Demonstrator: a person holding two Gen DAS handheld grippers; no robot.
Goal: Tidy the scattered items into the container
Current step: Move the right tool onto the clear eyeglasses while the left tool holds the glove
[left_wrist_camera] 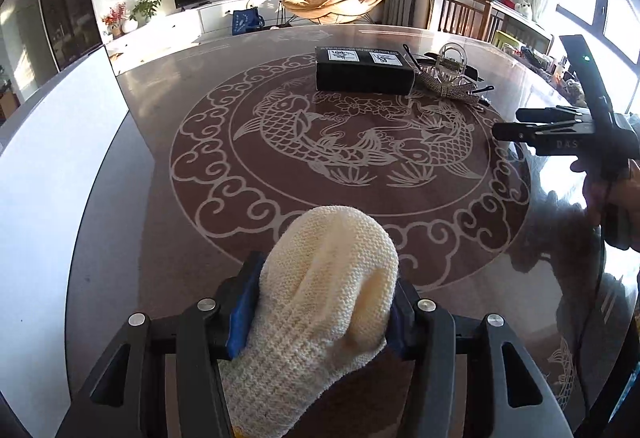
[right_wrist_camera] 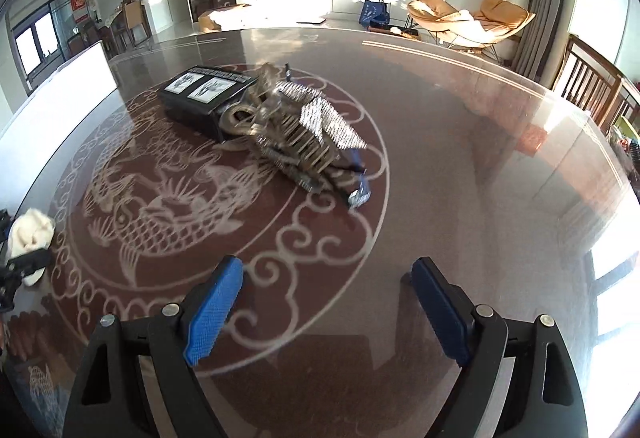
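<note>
The left hand-held gripper (left_wrist_camera: 320,302) squeezes a cream knit glove (left_wrist_camera: 324,278) between its blue pads, just above the round bench (left_wrist_camera: 180,278). The right hand-held gripper (right_wrist_camera: 328,302) is wide with nothing in it. Far across the bench sits a black box (left_wrist_camera: 362,71). A shiny pile of clips (right_wrist_camera: 296,133) lies touching the box's side.

Box (left_wrist_camera: 363,70) on the far part of the bench (left_wrist_camera: 160,238), pile of hair clips (left_wrist_camera: 450,77) touching its right end, knitted item (left_wrist_camera: 324,302) between the left claw (left_wrist_camera: 320,314) pads at the near edge, right claw (right_wrist_camera: 328,314) over bare bench, well apart from the pile
</note>
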